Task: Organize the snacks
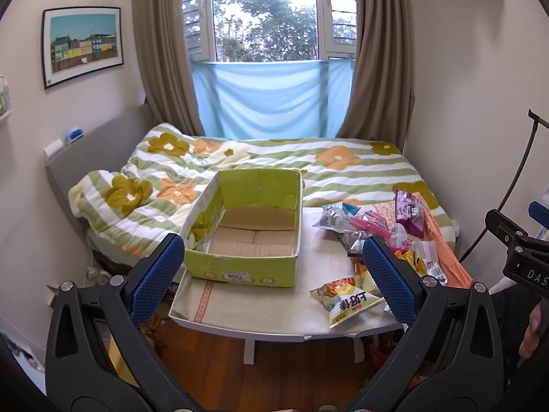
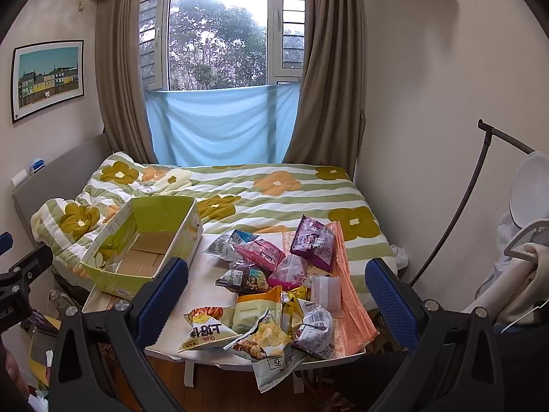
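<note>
An empty green cardboard box (image 1: 240,267) (image 2: 113,279) stands open on the left of a small white table (image 1: 274,312) (image 2: 206,285). A heap of snack bags (image 2: 271,285) (image 1: 377,237) covers the table's right half, among them a yellow-and-white chip bag (image 1: 346,300) (image 2: 206,329), a purple bag (image 2: 313,242) (image 1: 408,211) and a pink bag (image 2: 260,254). My left gripper (image 1: 274,274) hovers open in front of the table, holding nothing. Before the snack heap, my right gripper (image 2: 276,295) also stands open with nothing between its blue pads.
A bed with a green-striped flowered quilt (image 1: 274,164) (image 2: 274,189) lies behind the table. Folded orange cloth (image 2: 350,295) sits at the table's right edge. A black lamp stand (image 2: 456,202) and a chair with clothes (image 2: 521,274) are at the right. Wooden floor (image 1: 206,350) lies below.
</note>
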Motion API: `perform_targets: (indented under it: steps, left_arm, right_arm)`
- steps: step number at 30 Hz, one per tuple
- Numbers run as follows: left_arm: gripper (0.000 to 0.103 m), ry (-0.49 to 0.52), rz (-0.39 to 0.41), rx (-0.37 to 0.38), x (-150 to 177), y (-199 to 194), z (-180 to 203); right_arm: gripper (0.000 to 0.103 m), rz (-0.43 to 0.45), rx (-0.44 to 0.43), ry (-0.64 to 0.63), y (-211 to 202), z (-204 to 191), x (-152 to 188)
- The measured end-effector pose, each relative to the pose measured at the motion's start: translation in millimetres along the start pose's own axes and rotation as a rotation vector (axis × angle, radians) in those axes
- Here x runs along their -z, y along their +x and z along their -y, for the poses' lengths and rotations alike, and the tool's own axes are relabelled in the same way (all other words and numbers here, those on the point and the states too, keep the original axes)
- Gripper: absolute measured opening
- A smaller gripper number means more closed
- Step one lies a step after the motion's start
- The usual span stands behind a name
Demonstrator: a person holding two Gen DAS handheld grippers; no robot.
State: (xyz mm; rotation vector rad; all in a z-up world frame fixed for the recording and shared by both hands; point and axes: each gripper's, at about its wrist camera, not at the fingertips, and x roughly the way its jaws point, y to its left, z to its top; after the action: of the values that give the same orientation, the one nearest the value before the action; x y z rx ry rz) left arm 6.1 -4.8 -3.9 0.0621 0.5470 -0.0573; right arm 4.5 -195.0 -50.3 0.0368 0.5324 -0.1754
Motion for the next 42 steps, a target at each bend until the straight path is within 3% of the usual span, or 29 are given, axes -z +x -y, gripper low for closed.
perform_targets:
  steps: [42]
  left_arm:
    - [0.103,0.003,-0.028,0.032,5.9,2.8,-5.0]
  right_arm:
    - [0.103,-0.008,0.015,0.011,-3.6,-2.2,2.4]
